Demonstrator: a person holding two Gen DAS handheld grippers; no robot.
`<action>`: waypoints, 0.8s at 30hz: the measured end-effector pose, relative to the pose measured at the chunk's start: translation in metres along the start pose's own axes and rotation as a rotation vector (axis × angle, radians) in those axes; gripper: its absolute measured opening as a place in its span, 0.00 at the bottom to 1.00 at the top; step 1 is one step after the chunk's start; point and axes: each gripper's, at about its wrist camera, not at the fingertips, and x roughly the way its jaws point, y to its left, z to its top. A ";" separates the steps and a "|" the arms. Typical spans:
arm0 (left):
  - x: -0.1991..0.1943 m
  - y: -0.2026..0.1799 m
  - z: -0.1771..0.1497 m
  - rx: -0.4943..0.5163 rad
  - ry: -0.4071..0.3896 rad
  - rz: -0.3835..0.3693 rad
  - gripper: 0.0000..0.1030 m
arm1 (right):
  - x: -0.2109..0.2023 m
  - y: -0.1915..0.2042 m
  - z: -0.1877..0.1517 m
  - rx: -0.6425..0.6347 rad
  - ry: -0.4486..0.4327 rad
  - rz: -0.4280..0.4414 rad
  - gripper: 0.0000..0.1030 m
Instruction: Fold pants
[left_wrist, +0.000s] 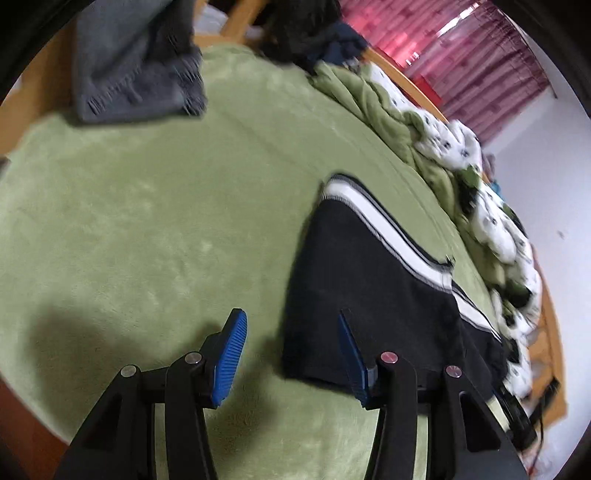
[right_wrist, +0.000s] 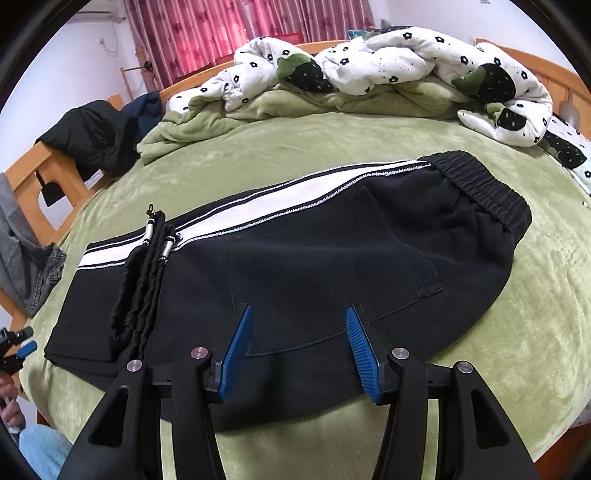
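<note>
My right tongs (right_wrist: 298, 350): nearest item; blue ribbed pads spread apart, nothing pinched between them; they hang over the near hem-side edge of the pants, tips above the black cloth, and I cannot tell whether they touch it.
My left tongs (left_wrist: 291, 354): released, pads apart and empty; over the bare blanket just beside the end of the pants, one pad over green plush, the other at the black cloth's edge. In the right wrist view they show small, well off the leg end of the pants.
Pants (right_wrist: 295, 258): black, with a white side stripe (right_wrist: 258, 206); lying flat on the bed, legs laid one on the other, doubled over so a leg end rests across the cloth; elastic waistband (right_wrist: 480, 184) at the far right end.
Drawcords (right_wrist: 157, 236): black, with silver-banded tips, lying across the pants near the stripe.
Blanket (right_wrist: 535, 295): green plush, covering the bed under and all round the pants.
Grey garment (left_wrist: 129, 66): on the blanket's edge, well apart from the pants, beyond their leg end.
Quilt (right_wrist: 369, 62): white with black flowers, bunched with green fleece along the far side of the bed, behind the pants.
Dark jacket (right_wrist: 92, 136): heaped on the wooden bed frame (right_wrist: 26, 184), beyond the leg end of the pants.
Curtain (right_wrist: 240, 33): red-pink, farthest back, behind the quilt.
</note>
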 end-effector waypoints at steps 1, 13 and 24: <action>0.008 0.003 -0.002 0.004 0.040 -0.047 0.45 | 0.001 0.001 0.000 -0.003 -0.002 -0.007 0.50; 0.069 0.015 0.000 -0.122 0.217 -0.301 0.30 | 0.005 -0.006 0.008 0.043 -0.020 -0.044 0.51; 0.004 -0.151 0.010 0.184 -0.038 -0.124 0.14 | -0.006 -0.014 0.007 0.022 -0.061 -0.013 0.51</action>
